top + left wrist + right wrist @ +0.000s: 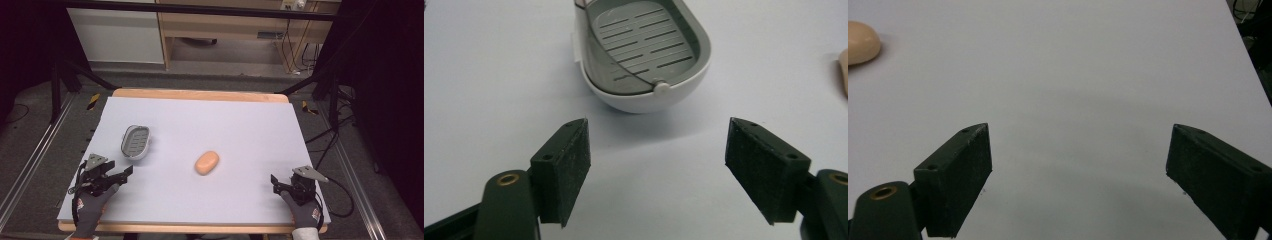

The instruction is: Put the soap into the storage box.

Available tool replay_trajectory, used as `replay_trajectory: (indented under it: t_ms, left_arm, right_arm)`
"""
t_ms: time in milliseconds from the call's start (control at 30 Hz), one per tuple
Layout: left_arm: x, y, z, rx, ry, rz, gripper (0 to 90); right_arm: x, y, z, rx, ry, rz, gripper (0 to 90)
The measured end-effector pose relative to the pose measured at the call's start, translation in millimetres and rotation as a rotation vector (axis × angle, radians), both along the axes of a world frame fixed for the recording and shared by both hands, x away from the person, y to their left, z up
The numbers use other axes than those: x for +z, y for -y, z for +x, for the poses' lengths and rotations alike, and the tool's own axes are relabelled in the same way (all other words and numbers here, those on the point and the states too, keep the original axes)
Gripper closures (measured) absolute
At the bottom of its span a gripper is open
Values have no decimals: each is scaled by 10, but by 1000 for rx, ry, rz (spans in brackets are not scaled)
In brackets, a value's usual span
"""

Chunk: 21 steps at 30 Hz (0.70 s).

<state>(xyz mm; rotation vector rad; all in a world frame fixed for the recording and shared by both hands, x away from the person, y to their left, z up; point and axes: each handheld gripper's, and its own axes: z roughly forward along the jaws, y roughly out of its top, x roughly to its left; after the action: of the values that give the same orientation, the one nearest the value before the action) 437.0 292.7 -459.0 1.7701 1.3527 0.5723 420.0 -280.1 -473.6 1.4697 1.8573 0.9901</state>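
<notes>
Near the middle of the table (240, 120), a little toward the person's side, lies the soap bar (207, 162) — peach-coloured, rounded, resting flat on the pale sheet. To its left and slightly farther back sits the soap dish (135, 142), a white shell with a grey slotted insert, empty. Judging by its smooth, domed look, the bar will likely be firm, fairly light and slippery; a grip across its shorter width, low on the flanks, seems safest — squeezed near the top it could squirt out. The left gripper (124, 174) rests just before the dish, jaws spread wide, touching nothing. The right gripper (276, 182) sits well apart from the soap, equally wide open and empty.
</notes>
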Motion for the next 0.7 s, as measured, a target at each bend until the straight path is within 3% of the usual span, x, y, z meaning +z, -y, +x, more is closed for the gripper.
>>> replay_trajectory:
  t_ms: [400,700]
  left_arm:
    - [55,256,-69,-72,15,23,262]
    - [97,433,-75,-121,22,29,262]
  right_arm:
    - [0,-47,-5,6,-25,-11,88]
    - [1,-51,-16,-9,-9,-17,88]
